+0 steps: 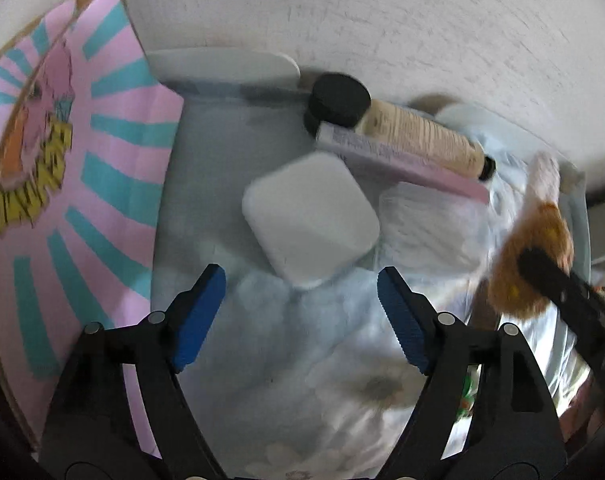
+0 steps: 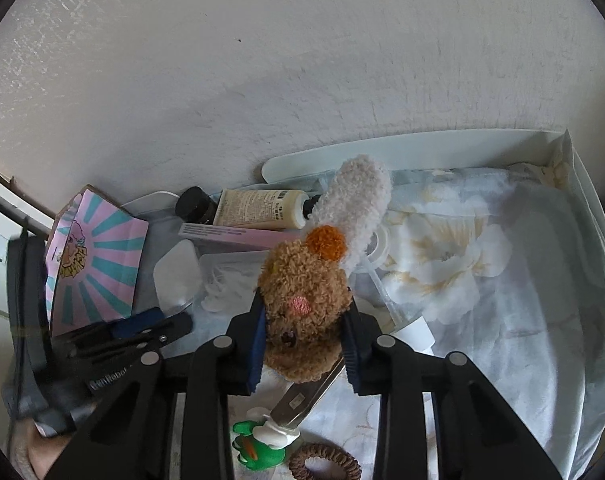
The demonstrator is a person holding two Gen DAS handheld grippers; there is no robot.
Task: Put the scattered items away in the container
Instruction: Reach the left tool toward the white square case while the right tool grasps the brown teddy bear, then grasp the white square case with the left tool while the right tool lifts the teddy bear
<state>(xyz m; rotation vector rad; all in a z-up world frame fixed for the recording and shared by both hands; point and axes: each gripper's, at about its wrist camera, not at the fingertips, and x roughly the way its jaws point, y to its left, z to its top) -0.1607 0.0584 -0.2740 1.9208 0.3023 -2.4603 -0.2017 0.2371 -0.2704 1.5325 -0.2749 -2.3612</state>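
Nearest the right wrist camera, a brown hair scrunchie (image 2: 324, 462), a green frog toy (image 2: 258, 446) and a metallic tube (image 2: 308, 394) are seen lying loose on the floral cloth (image 2: 502, 320), below the gripper and not yet gathered. Just above them, the right gripper (image 2: 304, 344) is clamped on a brown plush toy (image 2: 302, 300), which is pinched at its lower body between the blue pads (image 2: 258, 340). The toy's long axis runs away from the gripper and tilts to the right, ending in a white fleecy ear (image 2: 360, 200) beside an orange pompom (image 2: 326, 242).

In the left wrist view, the left gripper (image 1: 302, 312) is held with its jaws apart and nothing between them, hovering over a pale floral fabric, with the white square case (image 1: 310, 216) just ahead of its fingertips.

Further back, the white tray (image 2: 422, 148) is seen against the wall, already holding the case, a clear packet of white pieces (image 1: 430, 224), a pink flat box (image 2: 238, 236), a cream tube (image 2: 262, 208) and a black-lidded jar (image 2: 194, 204). A pink-and-teal printed carton (image 2: 98, 264) stands at its left end.

The tray lies ahead of the plush toy, so the right hand is judged the nearer for the drop; the open space to the right of the cream tube appears the likeliest landing spot.
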